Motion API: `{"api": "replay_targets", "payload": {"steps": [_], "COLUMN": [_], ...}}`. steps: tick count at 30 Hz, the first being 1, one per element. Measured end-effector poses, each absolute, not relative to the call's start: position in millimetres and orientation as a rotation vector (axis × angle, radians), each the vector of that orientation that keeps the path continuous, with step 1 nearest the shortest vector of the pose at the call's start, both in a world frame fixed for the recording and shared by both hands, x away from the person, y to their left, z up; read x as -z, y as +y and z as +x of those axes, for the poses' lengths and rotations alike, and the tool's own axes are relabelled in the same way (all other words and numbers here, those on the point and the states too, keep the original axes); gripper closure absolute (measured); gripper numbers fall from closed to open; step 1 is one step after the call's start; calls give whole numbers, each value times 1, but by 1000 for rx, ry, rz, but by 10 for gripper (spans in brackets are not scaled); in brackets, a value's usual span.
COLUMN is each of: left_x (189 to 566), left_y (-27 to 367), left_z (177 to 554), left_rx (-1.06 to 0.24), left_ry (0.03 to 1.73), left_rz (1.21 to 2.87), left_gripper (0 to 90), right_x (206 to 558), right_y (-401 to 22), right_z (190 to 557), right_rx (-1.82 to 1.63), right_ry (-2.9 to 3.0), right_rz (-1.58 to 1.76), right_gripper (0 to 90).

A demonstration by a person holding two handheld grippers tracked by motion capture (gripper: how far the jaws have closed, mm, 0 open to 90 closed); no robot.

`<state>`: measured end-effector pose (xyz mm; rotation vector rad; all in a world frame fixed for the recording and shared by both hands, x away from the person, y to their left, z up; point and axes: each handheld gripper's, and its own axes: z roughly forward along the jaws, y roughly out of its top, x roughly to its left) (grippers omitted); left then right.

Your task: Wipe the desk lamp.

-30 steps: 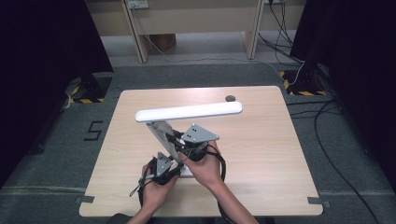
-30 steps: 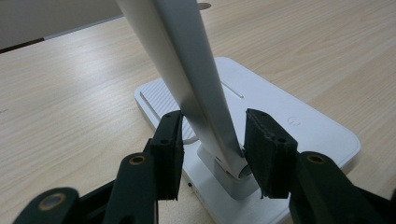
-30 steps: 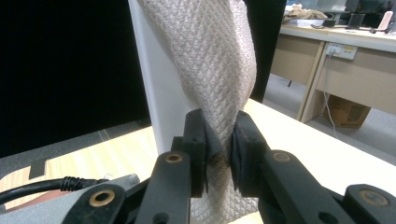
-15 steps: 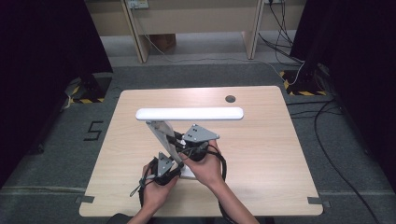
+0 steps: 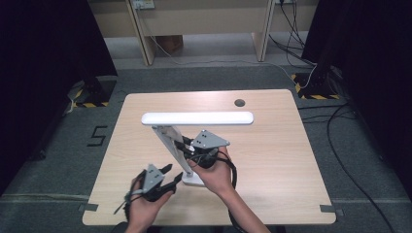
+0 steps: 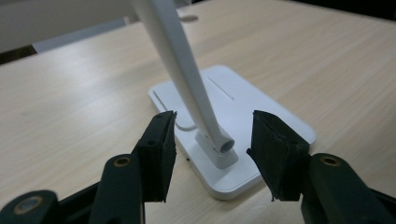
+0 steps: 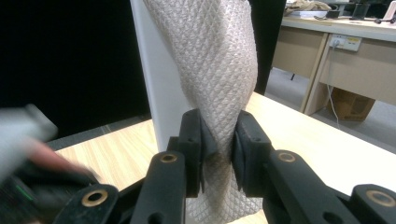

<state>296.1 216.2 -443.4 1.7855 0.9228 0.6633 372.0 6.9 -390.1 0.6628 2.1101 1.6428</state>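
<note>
A white desk lamp stands on the wooden table (image 5: 291, 160), its long head (image 5: 197, 118) lying level above a slanted arm (image 5: 167, 141) and a flat base (image 5: 194, 178). My right gripper (image 5: 187, 149) is shut on the lamp arm; in the right gripper view the pads (image 7: 198, 140) press on its textured surface (image 7: 210, 56), though the jaws have just been opening a little. My left gripper (image 5: 174, 172) is open at the base. In the left gripper view its jaws (image 6: 212, 140) stand on either side of the hinge (image 6: 222, 149) without touching it, and they have just been opening.
A round cable hole (image 5: 239, 103) sits near the table's far edge. Dark cables (image 5: 340, 121) trail over the floor at the right. Wooden desk legs (image 5: 143, 34) stand beyond the table. Bare tabletop lies right of the lamp.
My left gripper has drawn back a little to the left from the lamp base and its jaws stand wider. The lamp head has swung to lie level. The right hand has stayed put.
</note>
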Motion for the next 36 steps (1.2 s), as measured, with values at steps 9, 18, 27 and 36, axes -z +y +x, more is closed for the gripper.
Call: {"api": "replay_targets", "payload": {"steps": [9,18,27,36], "left_x": [337,292,276,280], "left_y": [265,269,263,255], "left_z": [304,320,348,359], "left_rx": [-804,-770,-706,-654], "left_ry": [819,746,737,755], "left_rz": [1608,1520,1575,1578], "left_gripper": [507,471,462,532], "right_x": [396,392,387,388], "right_y": [5,5,7,7], "right_z": [370,368,365,365], "right_rx": [-1623,-1636,-1636,-1627], "right_ry": [2121,2128,2143,2144], "right_rz": [658,633,592,579], "right_gripper": [746,747,744,743]}}
